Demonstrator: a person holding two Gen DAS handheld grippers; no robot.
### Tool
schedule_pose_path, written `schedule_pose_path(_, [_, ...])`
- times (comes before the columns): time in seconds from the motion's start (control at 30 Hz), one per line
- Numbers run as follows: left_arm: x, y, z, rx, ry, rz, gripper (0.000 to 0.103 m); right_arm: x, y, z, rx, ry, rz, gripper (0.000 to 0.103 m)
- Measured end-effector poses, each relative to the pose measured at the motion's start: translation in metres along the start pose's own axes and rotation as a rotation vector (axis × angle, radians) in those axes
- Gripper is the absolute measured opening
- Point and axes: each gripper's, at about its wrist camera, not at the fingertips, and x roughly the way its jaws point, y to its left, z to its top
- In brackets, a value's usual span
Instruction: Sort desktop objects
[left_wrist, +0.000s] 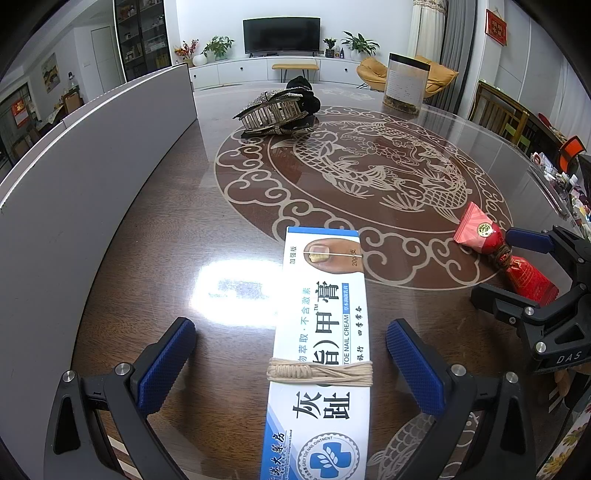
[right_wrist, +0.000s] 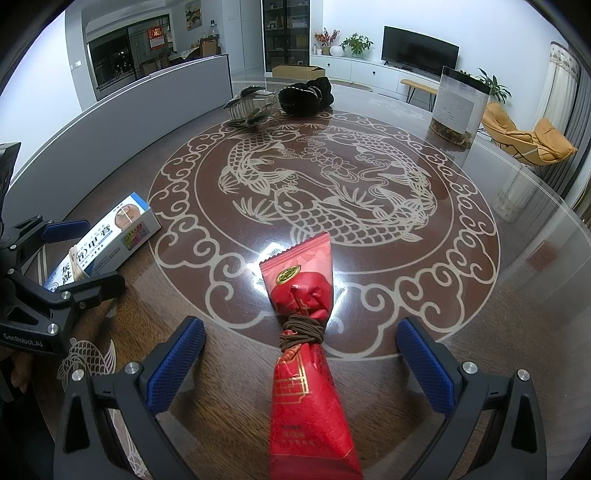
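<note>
A white and blue nail cream box (left_wrist: 321, 354) with a beige cord wound round it lies flat on the brown table. My left gripper (left_wrist: 291, 363) is open, one blue pad on each side of the box, not touching it. A red packet (right_wrist: 306, 362) tied at its waist with brown cord lies on the table. My right gripper (right_wrist: 301, 363) is open and straddles the packet with wide gaps. The box shows in the right wrist view (right_wrist: 110, 243) at the left, the packet in the left wrist view (left_wrist: 491, 247) at the right.
A rhinestone hair claw (left_wrist: 273, 110) and a black scrunchie (left_wrist: 304, 92) lie at the far side. A tall clear jar (left_wrist: 404, 85) stands at the far right. A grey panel (left_wrist: 92, 177) runs along the left edge of the table (right_wrist: 498, 280).
</note>
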Motion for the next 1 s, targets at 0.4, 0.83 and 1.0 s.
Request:
schedule_pose_path(0.4, [0.0002,0.0002,0.0001,0.000,0.000,0.000,0.103,0.0000,0.0001,-0.0001,0.000,0.000,0.000,0.103])
schedule_pose_path(0.83, [0.0028,-0.0017,0.0042,-0.007,0.010,0.008,0.103,0.0003,0.0003,-0.0001,0.000,0.000,0.000,0.103])
schedule_pose_path(1.0, [0.0032,-0.0017,0.0038,-0.014,0.010,0.008,0.103,0.0001,0.0002,-0.0001,0.000,0.000,0.000,0.103])
